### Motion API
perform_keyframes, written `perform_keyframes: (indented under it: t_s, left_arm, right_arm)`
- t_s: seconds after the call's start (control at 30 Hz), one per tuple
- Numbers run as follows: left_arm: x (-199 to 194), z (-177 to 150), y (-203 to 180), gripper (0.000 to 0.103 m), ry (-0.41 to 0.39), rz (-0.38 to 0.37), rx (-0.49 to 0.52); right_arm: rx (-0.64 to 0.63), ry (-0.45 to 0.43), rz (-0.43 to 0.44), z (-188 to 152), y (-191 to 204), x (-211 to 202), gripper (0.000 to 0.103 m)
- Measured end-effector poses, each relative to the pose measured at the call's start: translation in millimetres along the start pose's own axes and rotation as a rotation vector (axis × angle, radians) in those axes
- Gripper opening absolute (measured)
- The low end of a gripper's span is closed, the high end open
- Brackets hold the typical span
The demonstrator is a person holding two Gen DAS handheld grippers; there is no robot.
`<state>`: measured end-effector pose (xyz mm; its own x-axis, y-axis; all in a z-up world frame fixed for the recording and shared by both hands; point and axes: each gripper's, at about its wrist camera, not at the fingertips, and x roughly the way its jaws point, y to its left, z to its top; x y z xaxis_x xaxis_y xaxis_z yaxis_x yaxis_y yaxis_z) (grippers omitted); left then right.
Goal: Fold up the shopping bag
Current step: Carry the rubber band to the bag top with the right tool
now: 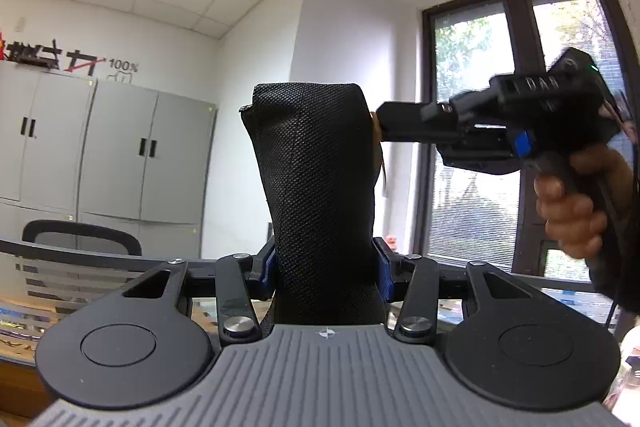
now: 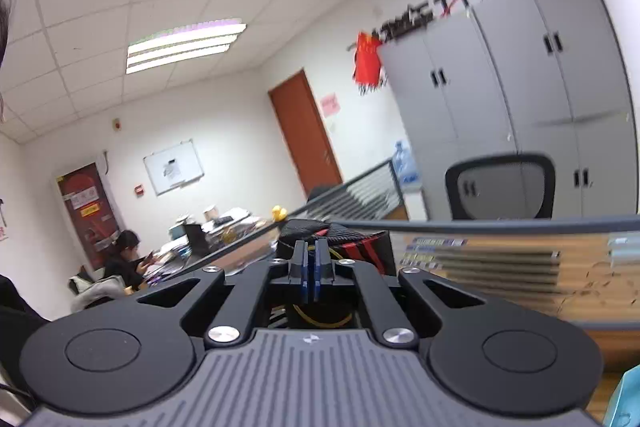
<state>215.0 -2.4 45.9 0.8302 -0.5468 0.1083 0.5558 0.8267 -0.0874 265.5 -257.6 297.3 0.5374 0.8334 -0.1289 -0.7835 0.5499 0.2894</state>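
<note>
In the left wrist view my left gripper (image 1: 326, 273) is shut on the black woven shopping bag (image 1: 316, 187). The bag stands up out of the jaws as a folded bundle, held in the air. My right gripper (image 1: 378, 125) comes in from the right at the bag's top right corner, with its tips against the fabric. In the right wrist view the right gripper (image 2: 311, 269) has its blue pads pressed together. The bag (image 2: 340, 235), black with red stripes, bunches just past the tips. I cannot tell if any fabric is between the pads.
Grey cabinets (image 1: 116, 155) line the back wall and a dark-framed window (image 1: 520, 107) is at the right. A black office chair (image 2: 502, 187) and a desk partition (image 2: 500, 251) are in front. A person (image 2: 124, 261) sits at a far desk.
</note>
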Motion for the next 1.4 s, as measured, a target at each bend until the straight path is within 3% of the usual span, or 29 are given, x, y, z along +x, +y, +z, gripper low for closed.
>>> perform_keyframes:
  t_s: [0.13,0.2,0.33,0.5,0.63,0.9,1.07,1.2,1.33,1.4]
  left_arm:
    - [1,14,-5,0.049,0.002,-0.004,0.036]
    - [2,18,-7,0.049,0.008,-0.004,0.042]
    - [6,34,-19,0.049,0.013,-0.002,0.150]
    - [11,51,-36,0.049,0.021,-0.006,0.269]
    - [15,60,-51,0.049,0.035,-0.007,0.373]
    - [23,78,-80,0.048,0.067,-0.007,0.572]
    - [24,70,-68,0.048,0.108,0.010,0.561]
    - [25,62,-57,0.048,0.130,0.012,0.549]
    - [23,57,-51,0.047,0.140,-0.003,0.610]
    - [22,58,-50,0.047,0.149,-0.018,0.683]
  right_arm:
    - [-0.284,-0.076,-0.165,-16,37,-12,0.006]
    - [-0.319,-0.122,-0.192,-19,44,-21,0.007]
    - [-0.359,-0.232,-0.246,-27,51,-41,0.007]
    - [-0.334,-0.486,-0.288,-52,44,-77,0.002]
    - [-0.211,-0.615,-0.207,-63,23,-96,0.000]
    - [0.135,-0.881,0.063,-94,-44,-112,0.000]
    - [0.175,-0.840,0.087,-104,-59,-94,0.000]
    - [0.213,-0.722,0.094,-104,-67,-71,0.000]
    - [0.265,-0.679,0.118,-107,-64,-44,0.000]
    - [0.328,-0.657,0.186,-112,-66,-33,0.000]
